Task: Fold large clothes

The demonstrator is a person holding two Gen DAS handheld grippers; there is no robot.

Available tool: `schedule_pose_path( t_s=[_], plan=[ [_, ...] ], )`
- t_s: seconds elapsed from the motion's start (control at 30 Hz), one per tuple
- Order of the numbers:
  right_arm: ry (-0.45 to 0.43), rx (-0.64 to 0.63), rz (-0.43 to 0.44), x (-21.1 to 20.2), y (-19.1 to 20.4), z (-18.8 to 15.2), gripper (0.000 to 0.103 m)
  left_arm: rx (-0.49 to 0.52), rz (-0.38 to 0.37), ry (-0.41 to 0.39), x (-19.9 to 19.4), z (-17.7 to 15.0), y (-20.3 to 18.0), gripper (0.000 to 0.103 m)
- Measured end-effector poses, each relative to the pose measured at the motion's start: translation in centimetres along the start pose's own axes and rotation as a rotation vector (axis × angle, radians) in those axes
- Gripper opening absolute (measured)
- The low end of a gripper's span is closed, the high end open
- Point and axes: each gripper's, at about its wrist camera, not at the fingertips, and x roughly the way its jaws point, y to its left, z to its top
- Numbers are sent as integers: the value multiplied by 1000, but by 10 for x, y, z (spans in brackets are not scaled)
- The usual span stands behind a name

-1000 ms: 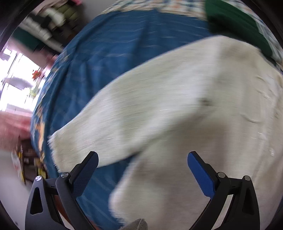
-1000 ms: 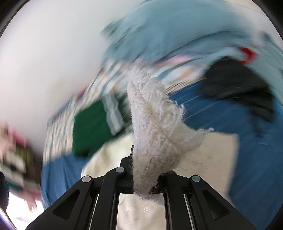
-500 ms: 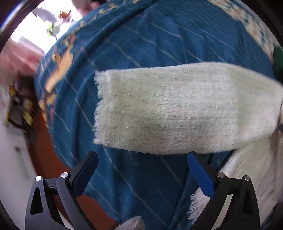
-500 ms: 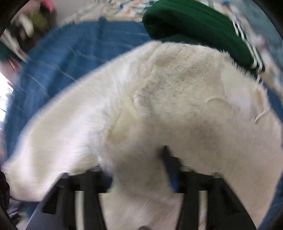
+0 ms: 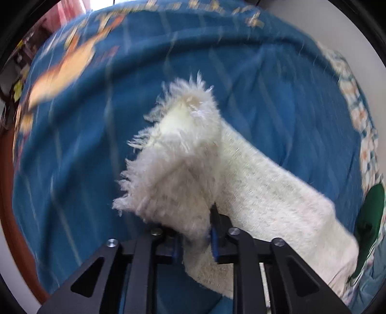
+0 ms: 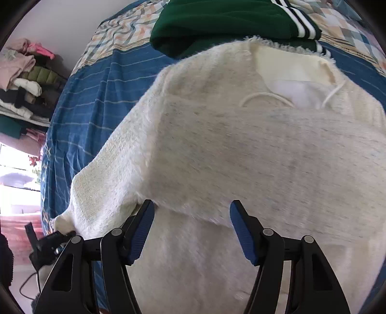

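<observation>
A large fuzzy cream sweater (image 6: 241,145) lies spread on a blue striped bedspread (image 6: 91,96), neckline at the far end. My right gripper (image 6: 191,229) is open and empty just above the sweater's body, near a folded-over edge. In the left wrist view, my left gripper (image 5: 195,239) is shut on the cuff end of the sweater's sleeve (image 5: 178,154), which stands up lifted off the bedspread (image 5: 84,145). The rest of the sleeve (image 5: 277,200) runs away to the right. The left gripper also shows in the right wrist view (image 6: 48,241), holding the sleeve end at the lower left.
A dark green garment with white stripes (image 6: 229,21) lies on the bed beyond the sweater's neckline, also at the right edge of the left wrist view (image 5: 369,210). Stacked folded clothes (image 6: 21,79) sit on shelves at the left. The bed's wooden edge (image 5: 14,229) runs along the left.
My left gripper closed on the sleeve's cuff end and lifted it. My right gripper let go of the sweater part it held and now hovers open over the body.
</observation>
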Motion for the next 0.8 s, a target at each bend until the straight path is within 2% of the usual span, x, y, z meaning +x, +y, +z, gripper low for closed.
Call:
schedule_pose_path(
  t_s=[0.03,0.07,0.17,0.27,0.4,0.43,0.5,0.53,0.57,0.6,0.7,0.8],
  plan=[
    [1,22,12,5,1,2,38,25,-12,-31,-2,14,-7,13],
    [6,51,27,14,3,6,26,47,-20,-49,-5,22,-16,13],
    [3,115,51,44,12,17,18,149,-56,-114,-22,51,-47,12],
    [114,123,37,94,27,19,14,234,-76,-162,-41,56,-75,12],
    [159,65,-40,91,41,27,14,329,-73,-224,-61,45,-96,11],
    [157,52,-64,83,42,27,16,357,-66,-244,-68,40,-101,11],
    [111,1,-232,60,45,22,38,430,-54,-304,-87,31,-114,11],
    [82,-18,-328,47,45,18,61,467,-48,-333,-96,25,-121,11],
    [59,-18,-403,36,41,14,79,499,-37,-355,-102,21,-128,11],
    [50,-15,-443,29,38,10,82,537,-28,-379,-108,17,-136,11],
    [35,15,-538,13,19,-3,82,632,-16,-438,-127,-1,-158,11],
    [19,46,-540,3,0,-12,82,725,-30,-491,-143,-27,-181,10]
  ],
)
